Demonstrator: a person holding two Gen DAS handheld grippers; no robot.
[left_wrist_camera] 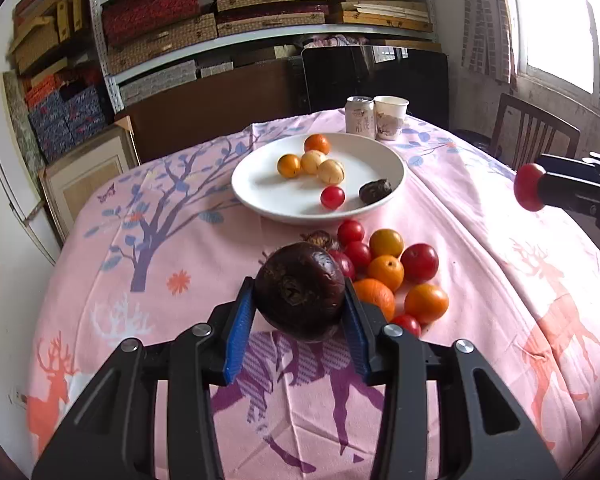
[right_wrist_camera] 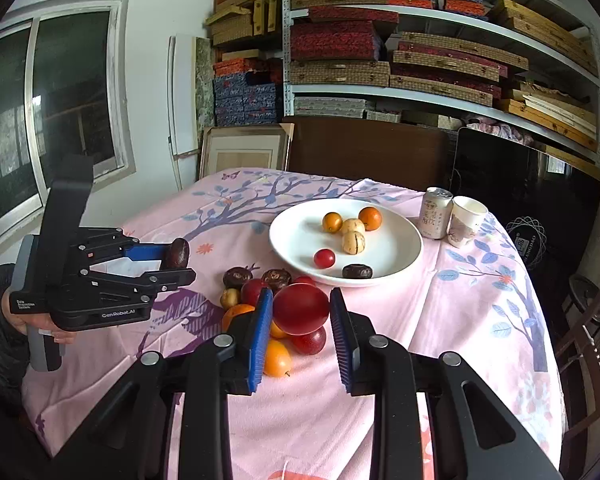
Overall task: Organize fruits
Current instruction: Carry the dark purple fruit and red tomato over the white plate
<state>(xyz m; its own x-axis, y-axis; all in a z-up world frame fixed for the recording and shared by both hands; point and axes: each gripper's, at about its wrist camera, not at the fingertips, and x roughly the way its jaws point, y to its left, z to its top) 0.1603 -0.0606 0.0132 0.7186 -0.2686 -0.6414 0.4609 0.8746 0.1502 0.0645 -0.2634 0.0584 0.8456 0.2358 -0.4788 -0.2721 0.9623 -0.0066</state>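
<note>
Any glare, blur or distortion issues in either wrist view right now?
Left wrist view: window at upper right blown out white; table edges bowed by the fisheye; the dark fruit in the left gripper is sharp. Right wrist view: even light, no blowout; shelves curve; red fruit in the right gripper is crisp.

1. The near half of the white plate (right_wrist_camera: 400,264) lies bare except for a red cherry tomato (right_wrist_camera: 324,258) and a dark fruit (right_wrist_camera: 357,271); four fruits (right_wrist_camera: 350,226) cluster toward its far side.
2. A heap of loose fruit (left_wrist_camera: 388,268) sits on the counter (left_wrist_camera: 180,240) just before the plate's near rim, blocking a low approach there.
3. A can (right_wrist_camera: 435,213) and a paper cup (right_wrist_camera: 466,220) stand just beyond the plate's far right rim.
4. The counter left of the plate is open cloth.
5. A chair (left_wrist_camera: 534,132) stands off the counter's far right.
</note>
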